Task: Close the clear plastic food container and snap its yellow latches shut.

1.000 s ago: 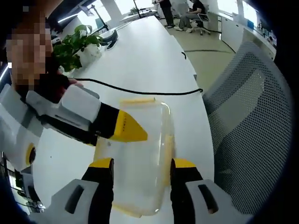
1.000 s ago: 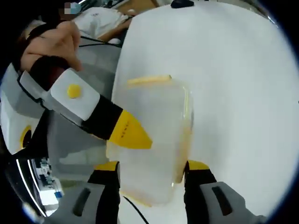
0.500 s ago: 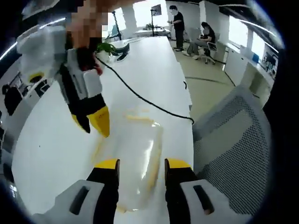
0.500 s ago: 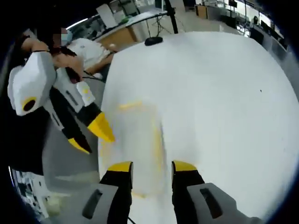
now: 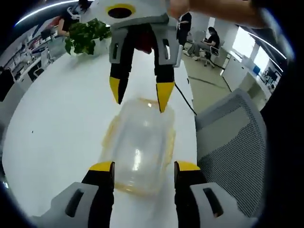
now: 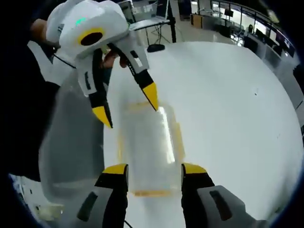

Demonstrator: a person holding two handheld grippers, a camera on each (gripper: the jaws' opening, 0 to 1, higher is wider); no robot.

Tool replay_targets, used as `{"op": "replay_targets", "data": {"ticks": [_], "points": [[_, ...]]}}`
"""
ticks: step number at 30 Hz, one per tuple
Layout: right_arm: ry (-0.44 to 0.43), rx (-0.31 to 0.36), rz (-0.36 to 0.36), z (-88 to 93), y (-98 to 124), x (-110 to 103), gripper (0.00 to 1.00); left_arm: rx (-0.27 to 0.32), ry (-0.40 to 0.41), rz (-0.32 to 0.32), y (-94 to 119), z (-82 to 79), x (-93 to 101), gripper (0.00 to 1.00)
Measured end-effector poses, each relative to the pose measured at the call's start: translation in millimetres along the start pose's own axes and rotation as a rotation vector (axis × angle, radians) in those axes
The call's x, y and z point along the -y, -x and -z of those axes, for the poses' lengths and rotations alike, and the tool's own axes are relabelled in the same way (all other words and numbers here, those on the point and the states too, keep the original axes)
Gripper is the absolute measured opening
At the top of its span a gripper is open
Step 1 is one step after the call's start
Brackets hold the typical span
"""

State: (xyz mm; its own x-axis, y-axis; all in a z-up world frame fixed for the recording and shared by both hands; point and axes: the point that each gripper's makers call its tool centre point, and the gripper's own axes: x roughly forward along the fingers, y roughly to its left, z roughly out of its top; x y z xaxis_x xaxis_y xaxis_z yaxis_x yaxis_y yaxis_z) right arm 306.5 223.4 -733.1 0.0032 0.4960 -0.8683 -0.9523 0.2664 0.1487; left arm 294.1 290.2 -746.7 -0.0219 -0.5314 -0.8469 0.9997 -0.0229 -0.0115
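In the left gripper view, a green leafy potted plant (image 5: 85, 35) stands far ahead and to the left on the white oval table (image 5: 52, 109). The left gripper (image 5: 144, 168) holds its yellow-tipped black jaws wide apart and grips nothing. The clear rectangular plastic food container with yellow latches (image 5: 140, 145) lies on the table just ahead of those jaws, its near end between the tips. Beyond its far end the right gripper (image 5: 138, 97) points back toward the camera, jaws spread, tips at the container's far edge; contact cannot be told. To the right, a grey mesh office chair (image 5: 237, 152) stands beside the table.

In the right gripper view, the left gripper (image 6: 127, 107) comes in from the upper left with jaws spread over the container's (image 6: 148, 147) far end. The right gripper (image 6: 154, 172) stands open and empty, the blurred container's near end between its tips, the table (image 6: 228, 114) stretching to the right.
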Motion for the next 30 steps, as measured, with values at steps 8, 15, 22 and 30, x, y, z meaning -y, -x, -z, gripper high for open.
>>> {"op": "replay_targets", "data": {"ticks": [8,15,22,30], "points": [[-0.002,-0.01,0.024,7.1,-2,-1,0.5,-0.028,-0.022,0.009,-3,2.2,-1.2,0.54],[0.03,-0.024,0.031,14.0,-8,-5,0.58,-0.065,-0.057,0.014,-6,7.1,-5.4,0.59],[0.066,-0.039,0.049,16.4,-19,-8,0.68,-0.093,-0.084,0.021,-12,8.4,-10.3,0.63],[0.086,-0.05,0.087,18.6,-24,-4,0.75,-0.121,-0.143,0.02,-15,6.9,-13.9,0.65]]}}
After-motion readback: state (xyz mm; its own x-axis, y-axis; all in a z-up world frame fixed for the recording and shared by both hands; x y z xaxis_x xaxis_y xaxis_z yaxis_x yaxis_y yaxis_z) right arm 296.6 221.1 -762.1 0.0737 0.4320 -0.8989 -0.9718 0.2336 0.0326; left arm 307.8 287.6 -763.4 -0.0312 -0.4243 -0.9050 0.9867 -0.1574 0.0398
